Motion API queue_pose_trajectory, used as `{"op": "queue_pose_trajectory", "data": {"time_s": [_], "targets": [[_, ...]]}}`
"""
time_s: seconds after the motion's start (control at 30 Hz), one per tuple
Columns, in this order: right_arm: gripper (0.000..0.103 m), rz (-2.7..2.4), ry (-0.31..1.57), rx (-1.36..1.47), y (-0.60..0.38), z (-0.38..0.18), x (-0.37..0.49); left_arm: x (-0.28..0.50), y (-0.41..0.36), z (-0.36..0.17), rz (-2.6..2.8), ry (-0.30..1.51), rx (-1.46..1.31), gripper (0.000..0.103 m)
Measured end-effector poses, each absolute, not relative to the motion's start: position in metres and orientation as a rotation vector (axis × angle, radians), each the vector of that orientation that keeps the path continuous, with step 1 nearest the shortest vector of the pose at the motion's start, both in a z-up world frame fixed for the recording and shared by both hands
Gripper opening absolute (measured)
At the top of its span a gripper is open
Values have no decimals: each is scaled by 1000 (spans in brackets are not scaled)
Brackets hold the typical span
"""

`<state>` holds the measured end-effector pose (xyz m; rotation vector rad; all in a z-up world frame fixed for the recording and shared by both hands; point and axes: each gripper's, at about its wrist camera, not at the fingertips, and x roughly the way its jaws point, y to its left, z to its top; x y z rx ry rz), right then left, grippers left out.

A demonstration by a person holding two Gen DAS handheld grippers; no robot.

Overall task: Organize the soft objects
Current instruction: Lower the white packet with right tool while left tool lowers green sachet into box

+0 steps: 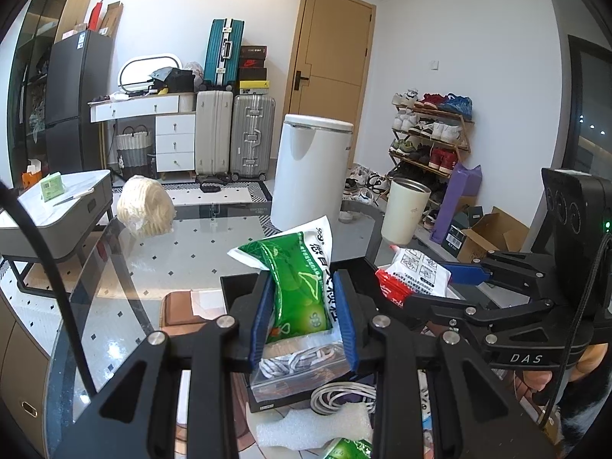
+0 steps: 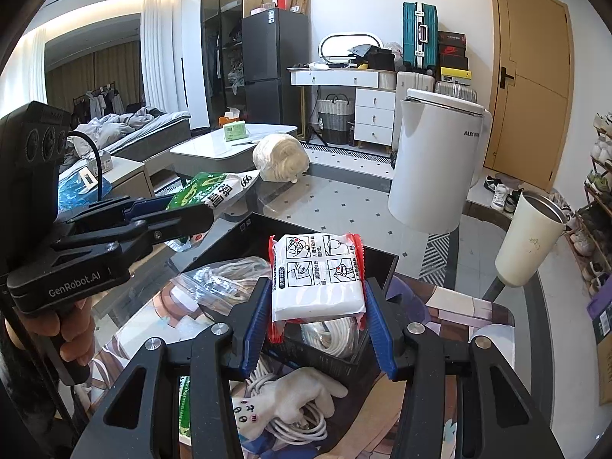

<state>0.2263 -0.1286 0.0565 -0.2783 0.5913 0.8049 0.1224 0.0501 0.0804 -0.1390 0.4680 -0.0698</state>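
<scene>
i have both tongs clamped — the left gripper (image 1: pixel 302 317) on the green packet (image 1: pixel 296 279), the right gripper (image 2: pixel 315 319) on the red-and-white packet (image 2: pixel 317 279) — each held upright above the black bin (image 2: pixel 378 258) near the desk's front edge, the right nearer.

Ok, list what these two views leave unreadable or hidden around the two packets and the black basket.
- Left wrist view: the green packet's lower end, hidden between the blue fingers of the left gripper.
- Right wrist view: the black basket's contents, mostly covered by the white and red packet held in the right gripper; only some white cable shows.
- Right wrist view: the white plush toy, partly covered by the gripper frame.
- Both views: packet print, too small to read.
</scene>
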Motion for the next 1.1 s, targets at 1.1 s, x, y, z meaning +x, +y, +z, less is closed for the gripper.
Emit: {"op": "queue_pose_trajectory", "data": {"time_s": [1.1], "targets": [[48, 785, 708, -415, -83, 18, 269, 166, 40, 34, -79, 603, -73, 31]]}}
